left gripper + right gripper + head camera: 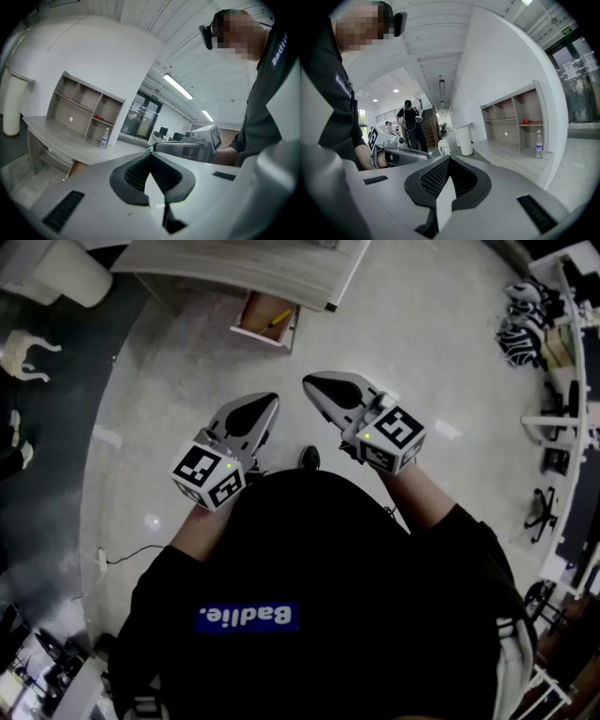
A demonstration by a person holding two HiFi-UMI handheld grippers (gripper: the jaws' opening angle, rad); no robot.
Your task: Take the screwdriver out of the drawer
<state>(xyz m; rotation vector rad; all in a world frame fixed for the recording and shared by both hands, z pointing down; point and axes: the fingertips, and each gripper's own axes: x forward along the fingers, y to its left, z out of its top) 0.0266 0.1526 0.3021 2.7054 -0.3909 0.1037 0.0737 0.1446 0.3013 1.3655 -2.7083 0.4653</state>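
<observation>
1. The floor (pixel 422 352) is pale and spreads under and ahead of both sets of fingers.
2. The desk (pixel 234 268) is grey wood and stands well ahead of the fingertips. On it is a shelf (pixel 86 110), with a bottle (pixel 104 138) at the shelf's foot.
3. The person's black shirt (pixel 319 596) fills the space behind the fingers. Both grippers are held out in front of it, side by side.
4. The left gripper (pixel 270 401) has its fingers pressed together at the tips, with nothing between them. It points forward, toward the desk.
5. The right gripper (pixel 311 383) also has its fingers pressed together, and it too holds nothing. Its tips are near the left gripper's tips but apart from them.
6. The drawer (pixel 253 326) stands open under the desk's edge. It is straight ahead of the left fingertips and ahead and to the left of the right ones, well apart from both.
7. The screwdriver (pixel 278 318) has a yellow handle and lies inside the drawer toward its right side. It is far ahead of all the fingers, and none of them touches it.
</observation>
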